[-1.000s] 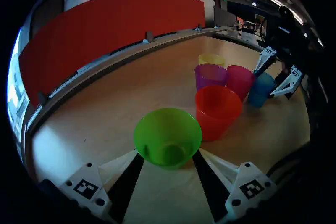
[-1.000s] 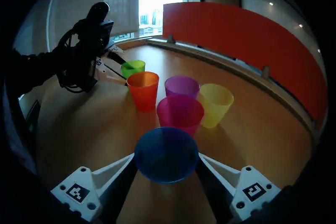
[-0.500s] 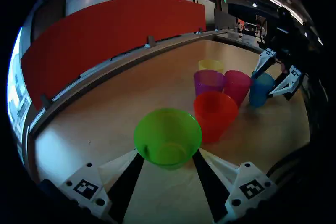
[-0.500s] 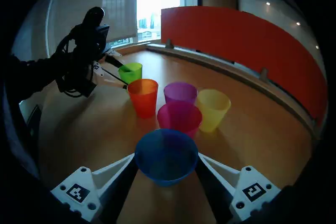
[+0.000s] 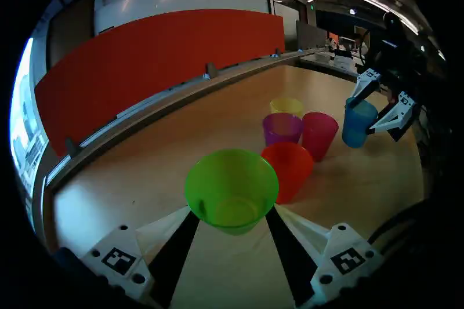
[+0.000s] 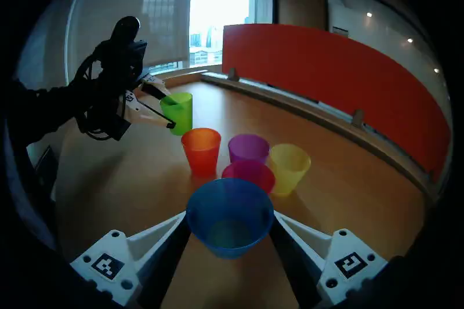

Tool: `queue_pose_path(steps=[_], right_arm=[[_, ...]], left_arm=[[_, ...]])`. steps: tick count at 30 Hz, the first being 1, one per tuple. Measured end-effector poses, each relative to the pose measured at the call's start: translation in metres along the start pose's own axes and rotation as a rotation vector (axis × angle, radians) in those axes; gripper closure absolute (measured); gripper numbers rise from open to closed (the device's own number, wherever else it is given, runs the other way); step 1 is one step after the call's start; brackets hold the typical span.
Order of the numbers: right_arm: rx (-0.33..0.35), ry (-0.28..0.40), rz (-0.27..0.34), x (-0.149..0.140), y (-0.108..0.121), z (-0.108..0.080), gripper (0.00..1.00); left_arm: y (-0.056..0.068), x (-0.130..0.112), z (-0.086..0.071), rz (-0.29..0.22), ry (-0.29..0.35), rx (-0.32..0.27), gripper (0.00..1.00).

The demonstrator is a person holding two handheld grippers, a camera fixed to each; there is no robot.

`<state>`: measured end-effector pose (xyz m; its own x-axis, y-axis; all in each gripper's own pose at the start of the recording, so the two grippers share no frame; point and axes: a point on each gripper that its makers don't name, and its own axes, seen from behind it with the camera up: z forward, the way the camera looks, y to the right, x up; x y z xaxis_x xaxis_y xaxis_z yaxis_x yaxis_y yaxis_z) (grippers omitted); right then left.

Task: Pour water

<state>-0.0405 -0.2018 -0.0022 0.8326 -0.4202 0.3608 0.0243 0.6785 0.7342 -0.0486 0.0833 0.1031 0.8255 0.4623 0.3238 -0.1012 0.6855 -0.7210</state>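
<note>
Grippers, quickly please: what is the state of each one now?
Left gripper: closed on the green cup.
Right gripper: closed on the blue cup.

Surface [image 6: 359, 193]: light wood, flat, matte.
Load: four plastic cups, all upright, openings up.
Orange cup [image 6: 201, 149]: left end of cluster.
Purple cup [image 6: 248, 148]: just beside orange cup.
Magenta cup [image 6: 249, 173]: directly before purple cup.
Yellow cup [image 6: 289, 165]: right end of cluster.
Spacing: close together; contact between them cannot be determined.
</note>
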Motion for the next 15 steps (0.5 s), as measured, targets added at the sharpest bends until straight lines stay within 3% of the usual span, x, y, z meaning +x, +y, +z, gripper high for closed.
queue_pose_path(steps=[15], right_arm=[[-0.032,0.055,-0.009,0.025,-0.001,-0.021,0.1]], left_arm=[[0.007,0.023,-0.027,-0.028,0.076,0.019,0.21]])
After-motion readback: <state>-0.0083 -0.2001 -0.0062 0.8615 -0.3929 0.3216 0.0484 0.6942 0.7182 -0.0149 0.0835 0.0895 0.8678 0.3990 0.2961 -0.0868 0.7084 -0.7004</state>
